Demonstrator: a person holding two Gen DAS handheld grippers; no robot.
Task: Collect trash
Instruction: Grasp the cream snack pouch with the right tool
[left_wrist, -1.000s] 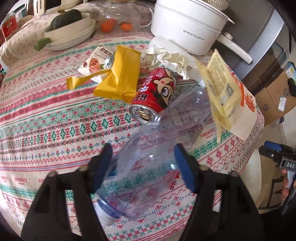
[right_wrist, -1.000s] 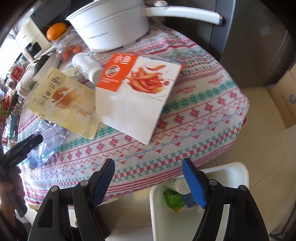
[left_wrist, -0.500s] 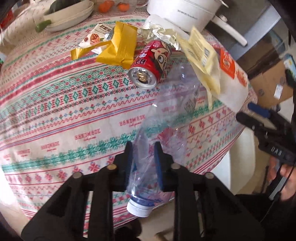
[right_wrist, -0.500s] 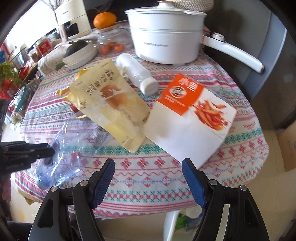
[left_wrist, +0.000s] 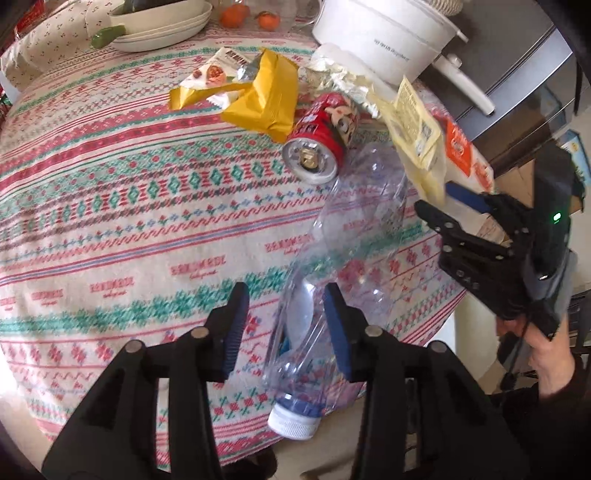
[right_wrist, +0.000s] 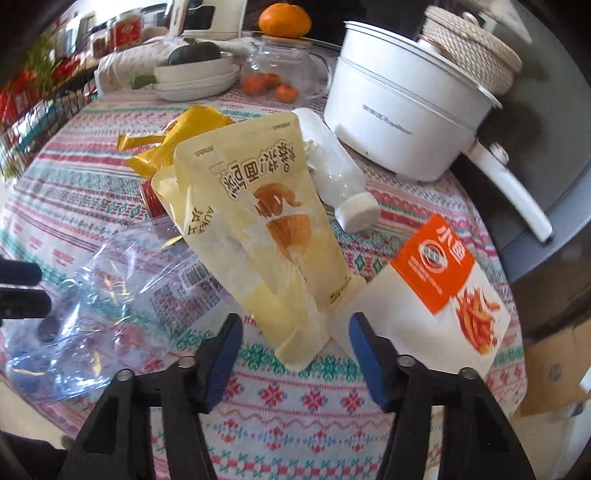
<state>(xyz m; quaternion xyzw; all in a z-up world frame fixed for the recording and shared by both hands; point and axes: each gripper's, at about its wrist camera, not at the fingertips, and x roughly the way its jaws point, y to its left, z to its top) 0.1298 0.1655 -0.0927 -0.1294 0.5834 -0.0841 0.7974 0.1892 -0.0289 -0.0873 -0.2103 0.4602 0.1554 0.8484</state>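
A crushed clear plastic bottle (left_wrist: 351, 236) lies on the patterned tablecloth (left_wrist: 110, 221), its white cap over the near edge. My left gripper (left_wrist: 286, 295) straddles the bottle's neck end. Its jaws are opening: the left pad stands clear of the bottle. Behind lie a red can (left_wrist: 325, 129), a yellow wrapper (left_wrist: 266, 96) and crumpled foil (left_wrist: 343, 79). My right gripper (right_wrist: 295, 325) is closing around the lower end of a pale yellow pouch (right_wrist: 266, 221), pads not pressing it. A white box with an orange label (right_wrist: 436, 295) and a white bottle (right_wrist: 332, 173) lie beside it.
A white pot (right_wrist: 406, 110) with a long handle stands at the back right. Stacked bowls (right_wrist: 195, 74) with vegetables and a glass bowl (right_wrist: 288, 66) of small tomatoes stand at the back. A cardboard box (right_wrist: 554, 369) sits on the floor to the right.
My left gripper squeezed the bottle's neck end, drew it toward the table edge, and has now widened. My right gripper swung from above the white bin to the pouch and narrowed.
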